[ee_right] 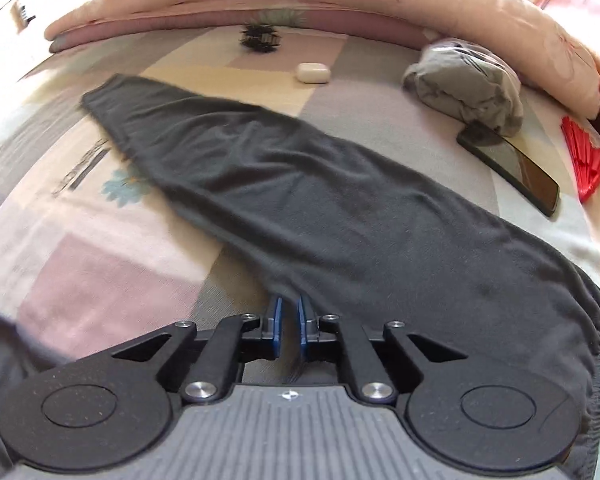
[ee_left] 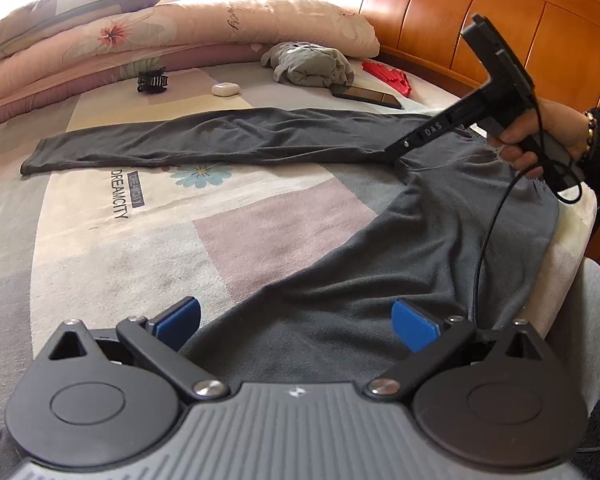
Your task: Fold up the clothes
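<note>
On the patchwork bedsheet [ee_left: 100, 240], soft dark-grey trousers [ee_right: 320, 208], legs splayed.

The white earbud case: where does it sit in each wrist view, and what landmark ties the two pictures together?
Left wrist view: the white earbud case lies upper left of centre on the bedspread, beyond the dark grey trousers.
Right wrist view: it lies near the top centre, again beyond the trousers.
Shared landmark: the black hair clip, just left of the case.
</note>
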### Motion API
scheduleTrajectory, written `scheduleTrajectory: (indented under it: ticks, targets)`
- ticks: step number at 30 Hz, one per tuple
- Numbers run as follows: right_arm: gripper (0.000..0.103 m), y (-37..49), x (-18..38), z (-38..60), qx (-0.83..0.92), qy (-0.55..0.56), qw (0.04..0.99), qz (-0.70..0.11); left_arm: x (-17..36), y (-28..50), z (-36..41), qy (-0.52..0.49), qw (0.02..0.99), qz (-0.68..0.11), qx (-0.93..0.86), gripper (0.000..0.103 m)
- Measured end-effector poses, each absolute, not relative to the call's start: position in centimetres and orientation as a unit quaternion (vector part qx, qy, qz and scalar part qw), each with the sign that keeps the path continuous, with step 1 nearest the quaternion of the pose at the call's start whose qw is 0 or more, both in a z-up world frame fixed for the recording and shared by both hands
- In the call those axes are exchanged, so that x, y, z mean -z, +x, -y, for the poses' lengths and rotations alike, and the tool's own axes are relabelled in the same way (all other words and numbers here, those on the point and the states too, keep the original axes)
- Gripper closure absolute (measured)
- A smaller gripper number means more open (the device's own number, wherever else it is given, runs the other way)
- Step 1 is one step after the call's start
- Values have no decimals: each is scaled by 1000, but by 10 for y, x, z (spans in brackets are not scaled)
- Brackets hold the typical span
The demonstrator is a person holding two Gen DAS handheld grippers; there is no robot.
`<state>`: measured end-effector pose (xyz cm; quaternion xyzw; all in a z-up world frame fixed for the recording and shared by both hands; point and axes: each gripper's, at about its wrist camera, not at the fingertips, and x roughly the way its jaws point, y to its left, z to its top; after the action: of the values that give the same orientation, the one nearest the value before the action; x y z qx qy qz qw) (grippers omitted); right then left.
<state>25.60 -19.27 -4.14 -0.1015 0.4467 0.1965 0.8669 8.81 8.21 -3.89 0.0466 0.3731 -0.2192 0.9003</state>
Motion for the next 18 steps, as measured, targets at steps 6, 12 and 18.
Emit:
scheduleTrajectory:
  ticks: [6,12,18]
  targets:
    - [92,214,60,184,-210,-185,842,-461,39,84,-80,44,899,-371,228,2]
    - [83,204,61,187,-203,-207,831,-475,41,83,-80,49,898,-374,227,2]
    - [82,217,55,181,-198,-190,837,-473,40,81,-80,48,899,-372,227,2]
